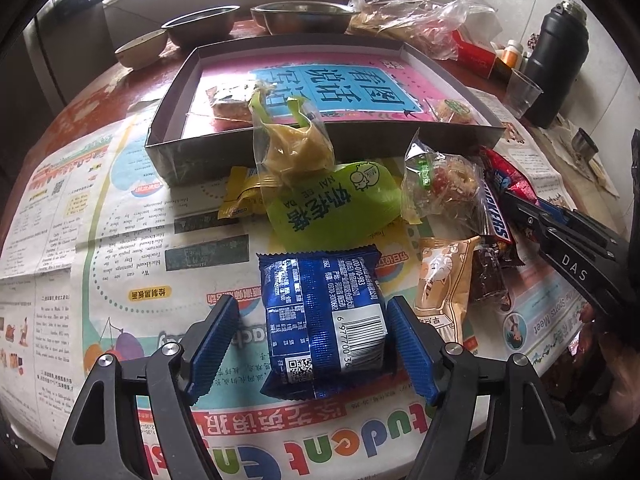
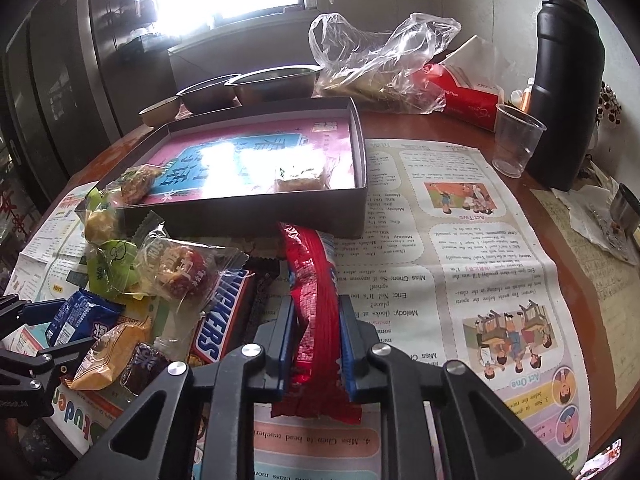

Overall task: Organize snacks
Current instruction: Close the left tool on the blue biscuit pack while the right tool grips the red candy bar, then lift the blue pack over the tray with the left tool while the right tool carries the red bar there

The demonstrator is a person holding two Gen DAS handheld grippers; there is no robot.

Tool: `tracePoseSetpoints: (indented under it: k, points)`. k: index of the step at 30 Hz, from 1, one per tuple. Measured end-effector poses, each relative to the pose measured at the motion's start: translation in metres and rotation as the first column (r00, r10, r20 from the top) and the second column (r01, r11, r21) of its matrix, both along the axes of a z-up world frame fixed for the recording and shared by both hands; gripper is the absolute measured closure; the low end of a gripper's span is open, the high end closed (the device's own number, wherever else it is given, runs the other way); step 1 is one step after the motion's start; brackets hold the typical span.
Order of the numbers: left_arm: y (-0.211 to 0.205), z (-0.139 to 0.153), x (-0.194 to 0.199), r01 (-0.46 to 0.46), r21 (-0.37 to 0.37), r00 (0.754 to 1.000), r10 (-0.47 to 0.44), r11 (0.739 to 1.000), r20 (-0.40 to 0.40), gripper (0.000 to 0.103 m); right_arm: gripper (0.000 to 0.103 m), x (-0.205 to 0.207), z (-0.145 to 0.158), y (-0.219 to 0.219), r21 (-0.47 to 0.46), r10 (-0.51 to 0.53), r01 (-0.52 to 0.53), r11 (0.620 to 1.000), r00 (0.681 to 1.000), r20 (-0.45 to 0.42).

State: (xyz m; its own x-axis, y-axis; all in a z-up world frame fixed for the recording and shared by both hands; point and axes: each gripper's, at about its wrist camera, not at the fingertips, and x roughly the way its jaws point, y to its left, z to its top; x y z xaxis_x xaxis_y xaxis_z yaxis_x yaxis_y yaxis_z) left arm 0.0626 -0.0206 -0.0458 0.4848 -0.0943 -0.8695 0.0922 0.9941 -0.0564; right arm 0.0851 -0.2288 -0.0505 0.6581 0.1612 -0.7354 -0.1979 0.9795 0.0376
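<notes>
Red foil snack pack [image 2: 316, 320] is sitting clamped in the right gripper [image 2: 316, 340], jaws closed tight on both sides of it, wrapper crumpling btwn the blue pads. Pack is lying lengthwise along the jaws, far end reaching toward the gray box [image 2: 362, 184], near end trailing over the newspaper [image 2: 460, 248] covering the bench.

Left gripper [image 1: 312, 340] is hanging w/ jaws spread wide, straddling a blue snack packet [image 1: 324, 320] that's lying barcode-up on the paper. Right pad is just beside the packet's edge, left pad standing apart from it; no squeeze showing.

Rest of the pile is sitting in front of the box: green pouch [image 1: 336, 200], clear bag w/ yellow snack [image 1: 292, 148] leaning on the box wall, clear-wrapped red-and-tan snack [image 1: 444, 184], Snickers bar [image 2: 224, 312], tan packet [image 1: 440, 284].

Inside the box, on a pink printed sheet, two wrapped snacks are lying: one near the left side [image 1: 232, 100], one at the right corner [image 1: 452, 110]. Behind the box: metal bowls [image 1: 304, 16], plastic bag [image 2: 384, 56], clear cup [image 2: 516, 140], black flask [image 2: 568, 80].
</notes>
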Motion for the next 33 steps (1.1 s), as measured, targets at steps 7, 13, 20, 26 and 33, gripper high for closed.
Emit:
tracePoseSetpoints:
  k: [7,13,20,26,33]
  points:
    - [-0.004,0.0,-0.002,0.006,0.03,1.0,-0.006,1.0,0.015,0.034,0.083,-0.002,0.003,-0.003,0.031,0.001,-0.001,1.0,1.0,0.001]
    - [-0.001,0.002,-0.002,0.008,0.025,1.0,-0.009,1.0,0.02,0.046,0.083,-0.004,0.007,-0.004,0.055,0.003,-0.003,0.998,1.0,0.004]
    - [0.005,0.006,-0.004,0.01,-0.025,1.0,-0.01,1.0,0.016,0.048,0.083,-0.008,0.012,-0.005,0.077,0.004,-0.005,0.997,1.0,0.013]
    - [0.008,0.016,-0.01,0.011,-0.041,0.999,-0.009,0.999,0.044,0.049,0.083,-0.01,0.016,-0.009,0.097,0.0,-0.002,0.995,1.0,0.017]
    - [0.014,0.027,-0.014,0.0,-0.051,0.997,0.004,0.999,0.077,0.049,0.083,-0.014,0.024,-0.006,0.107,0.01,-0.014,0.994,0.999,0.034]
